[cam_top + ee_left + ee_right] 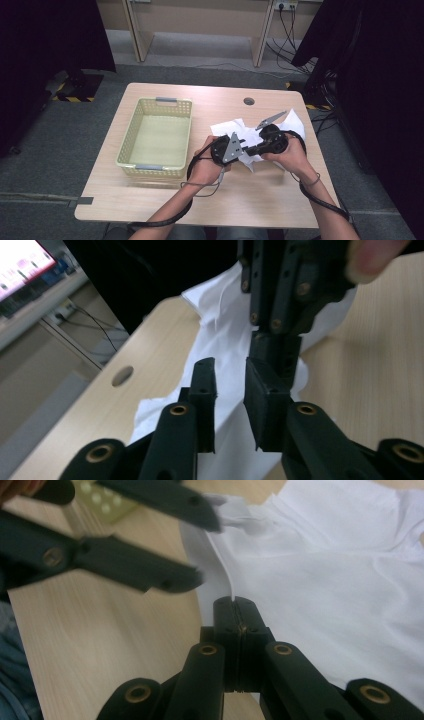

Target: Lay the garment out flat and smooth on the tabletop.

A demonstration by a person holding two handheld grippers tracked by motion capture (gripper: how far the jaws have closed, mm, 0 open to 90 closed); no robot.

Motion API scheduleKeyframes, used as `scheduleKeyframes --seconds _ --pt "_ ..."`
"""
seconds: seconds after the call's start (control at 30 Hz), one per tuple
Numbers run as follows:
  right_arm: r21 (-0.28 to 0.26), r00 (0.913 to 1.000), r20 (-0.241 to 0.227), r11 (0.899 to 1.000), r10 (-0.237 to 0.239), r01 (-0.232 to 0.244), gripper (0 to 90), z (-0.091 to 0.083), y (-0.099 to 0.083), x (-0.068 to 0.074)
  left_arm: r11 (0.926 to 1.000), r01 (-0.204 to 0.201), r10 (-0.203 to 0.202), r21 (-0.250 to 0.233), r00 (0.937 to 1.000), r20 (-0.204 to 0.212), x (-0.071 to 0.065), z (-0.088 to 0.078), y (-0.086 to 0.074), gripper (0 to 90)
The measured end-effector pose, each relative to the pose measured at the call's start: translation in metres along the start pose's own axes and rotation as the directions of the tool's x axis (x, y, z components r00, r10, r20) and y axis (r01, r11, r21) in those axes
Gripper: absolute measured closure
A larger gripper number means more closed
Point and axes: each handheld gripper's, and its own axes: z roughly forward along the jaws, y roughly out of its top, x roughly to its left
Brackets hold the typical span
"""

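The white cloth [240, 131] lies crumpled on the table [150, 195], right of the basket [156, 137]. The right gripper [234, 602] is clamped on a fold of its edge. The left gripper [230, 382] stands narrowly parted, with cloth showing between its fingers [265, 400], untouched.

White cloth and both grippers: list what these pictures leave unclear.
- High view: the white cloth is partly covered by both hands, and the grippers' jaw tips are too small to read.
- Left gripper view: the left gripper has cloth between parted jaws; contact unclear.
- Right gripper view: the right gripper pinches a cloth edge; the other gripper's jaws are blurred.
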Motion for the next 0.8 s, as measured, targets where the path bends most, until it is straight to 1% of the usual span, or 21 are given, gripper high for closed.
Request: scheduleKeyframes --seconds 0.03,0.07,0.1,0.13,0.17,0.2,0.23,0.3,0.33,0.4,0.43,0.47,0.53,0.57,0.6,0.67,0.7,0.8 --pt "-0.048 0.9995 0.002 0.998 0.031 -0.031 89.7 -0.006 0.003 -0.003 0.9999 0.002 -0.002 -0.011 0.9999 -0.01 0.0 -0.002 0.001 66.8" --pt "-0.078 0.9991 0.004 0.996 0.043 -0.042 89.8 -0.008 0.004 -0.005 0.9994 0.009 -0.01 -0.035 0.9995 -0.031 -0.001 -0.005 0.003 64.5" --pt "-0.097 0.9984 0.004 0.994 0.056 -0.056 89.7 -0.011 0.005 -0.006 0.999 0.012 -0.014 -0.044 0.9992 -0.036 -0.001 -0.006 0.004 63.1" --pt "-0.097 0.9984 0.004 0.994 0.056 -0.056 89.7 -0.011 0.005 -0.006 0.999 0.012 -0.014 -0.044 0.9992 -0.036 -0.001 -0.006 0.004 62.2" --pt "-0.124 0.9972 0.003 0.99 0.075 -0.074 89.8 -0.014 0.007 -0.008 0.9985 0.008 -0.011 -0.054 0.9991 -0.042 -0.003 -0.007 0.004 62.2" --pt "-0.163 0.9943 0.011 0.981 0.106 -0.103 89.7 -0.018 0.009 -0.011 0.9982 0.01 -0.012 -0.059 0.9991 -0.04 -0.005 -0.007 0.004 61.5" --pt "-0.183 0.9923 0.012 0.976 0.123 -0.119 89.8 -0.02 0.01 -0.013 0.9983 0.007 -0.009 -0.058 0.9993 -0.036 -0.008 -0.007 0.004 61.1" --pt "-0.227 0.9845 0.017 0.96 0.175 -0.166 89.7 -0.023 0.011 -0.018 0.9985 0.001 -0.002 -0.054 0.9998 -0.021 -0.013 -0.005 0.002 61.3" --pt "-0.246 0.9815 0.014 0.952 0.191 -0.181 89.8 -0.024 0.011 -0.021 0.9987 -0.002 0.002 -0.05 1.0 -0.01 -0.017 -0.003 0.0 61.2" --pt "-0.273 0.9731 0.017 0.937 0.23 -0.217 89.7 -0.026 0.012 -0.026 0.9993 -0.006 0.007 -0.037 0.9999 0.014 -0.023 0.002 -0.003 60.9" --pt "-0.285 0.9696 0.015 0.93 0.244 -0.23 89.8 -0.027 0.012 -0.028 0.9996 0.007 -0.007 -0.026 0.9994 0.033 -0.026 0.004 -0.005 60.9" --pt "-0.297 0.9668 0.014 0.924 0.255 -0.239 89.7 -0.027 0.013 -0.03 0.9998 0.005 -0.004 -0.018 0.9994 0.034 -0.029 0.006 -0.007 60.7" --pt "-0.308 0.9617 0.013 0.916 0.274 -0.257 89.7 -0.028 0.014 -0.033 0.9998 -0.017 0.017 -0.01 0.9993 0.033 -0.032 0.012 -0.009 60.0" --pt "-0.316 0.9584 0.014 0.91 0.285 -0.266 89.7 -0.028 0.014 -0.034 0.9998 -0.021 0.021 -0.003 0.9989 0.043 -0.033 0.014 -0.01 59.7" --pt "-0.323 0.9556 0.016 0.906 0.294 -0.274 89.7 -0.028 0.014 -0.035 0.9997 -0.024 0.024 0.0 0.9988 0.042 -0.034 0.016 -0.011 59.3" --pt "-0.339 0.9482 0.016 0.894 0.317 -0.294 89.7 -0.029 0.015 -0.038 0.9993 -0.036 0.036 0.003 0.9989 0.03 -0.034 0.019 -0.012 58.9" --pt "-0.343 0.9458 0.016 0.89 0.324 -0.299 89.7 -0.03 0.016 -0.039 0.9993 -0.038 0.038 0.005 0.999 0.025 -0.034 0.02 -0.013 58.7" --pt "-0.362 0.9358 0.011 0.874 0.352 -0.325 89.7 -0.03 0.016 -0.044 0.9992 -0.039 0.039 0.008 0.9989 0.024 -0.033 0.022 -0.012 58.2"
